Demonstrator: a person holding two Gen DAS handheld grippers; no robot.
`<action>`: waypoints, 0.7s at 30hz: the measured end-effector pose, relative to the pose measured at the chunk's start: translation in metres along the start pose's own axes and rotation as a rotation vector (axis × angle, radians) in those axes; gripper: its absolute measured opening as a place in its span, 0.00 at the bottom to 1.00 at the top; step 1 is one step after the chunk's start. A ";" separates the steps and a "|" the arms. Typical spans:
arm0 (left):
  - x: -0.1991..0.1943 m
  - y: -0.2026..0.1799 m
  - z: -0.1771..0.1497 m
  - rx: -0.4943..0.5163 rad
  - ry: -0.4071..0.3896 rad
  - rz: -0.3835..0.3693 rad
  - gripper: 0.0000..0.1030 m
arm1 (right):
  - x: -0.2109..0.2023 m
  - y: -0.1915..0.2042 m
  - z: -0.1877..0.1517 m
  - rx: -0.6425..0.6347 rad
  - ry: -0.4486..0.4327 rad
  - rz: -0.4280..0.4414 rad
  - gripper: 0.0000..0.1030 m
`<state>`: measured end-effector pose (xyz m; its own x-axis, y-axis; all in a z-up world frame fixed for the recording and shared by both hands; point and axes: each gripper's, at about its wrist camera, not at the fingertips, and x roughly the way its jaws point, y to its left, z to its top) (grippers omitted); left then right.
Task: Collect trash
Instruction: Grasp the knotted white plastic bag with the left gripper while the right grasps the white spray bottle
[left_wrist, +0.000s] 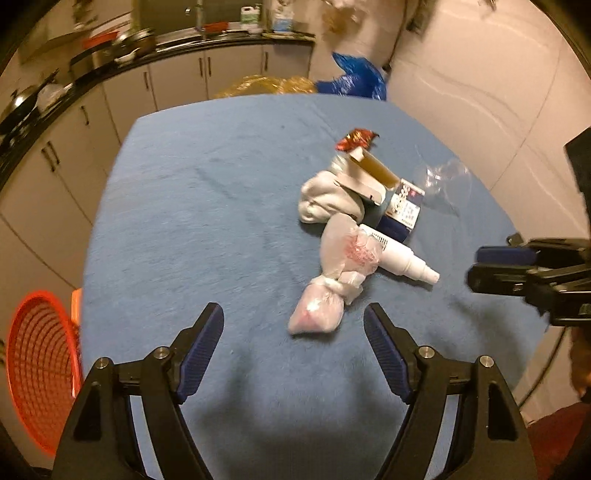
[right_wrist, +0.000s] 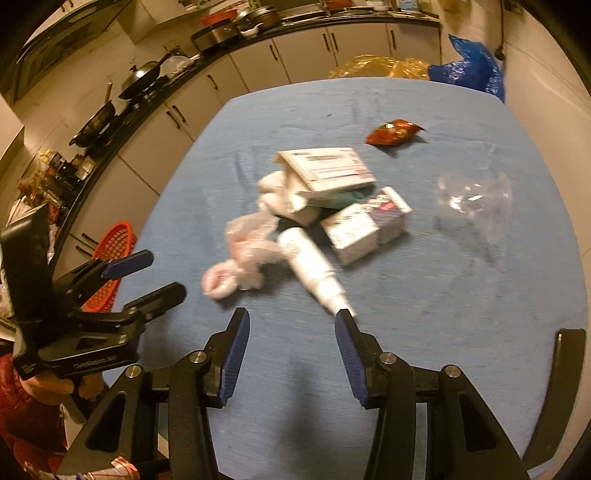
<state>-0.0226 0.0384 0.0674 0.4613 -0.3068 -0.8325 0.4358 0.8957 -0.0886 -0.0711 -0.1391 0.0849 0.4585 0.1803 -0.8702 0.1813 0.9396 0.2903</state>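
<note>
Both grippers are hovering open and empty over the blue table. Left gripper is sitting just short of the knotted plastic bag; right gripper is nearing the white spray bottle. Box lettering is staying too blurred to read.

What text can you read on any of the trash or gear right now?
No text reads for certain.
Small box: large letters and rows of print, too blurred.
Top box: printed label lines, too blurred.
White bottle: small dark print, too small.
Left gripper: pale lettering on its body, too blurred.
Red wrapper: print unreadable.
</note>
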 end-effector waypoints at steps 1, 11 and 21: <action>0.007 -0.004 0.003 0.016 0.006 0.003 0.75 | 0.000 -0.004 -0.001 0.001 0.003 -0.004 0.50; 0.063 -0.027 0.018 0.092 0.069 0.033 0.73 | 0.007 -0.026 -0.001 -0.036 0.035 -0.007 0.50; 0.064 -0.021 0.002 0.021 0.084 0.058 0.37 | 0.056 -0.012 0.023 -0.146 0.103 0.039 0.50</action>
<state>-0.0007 -0.0004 0.0167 0.4198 -0.2257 -0.8791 0.4267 0.9040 -0.0283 -0.0273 -0.1468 0.0419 0.3701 0.2392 -0.8977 0.0338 0.9622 0.2703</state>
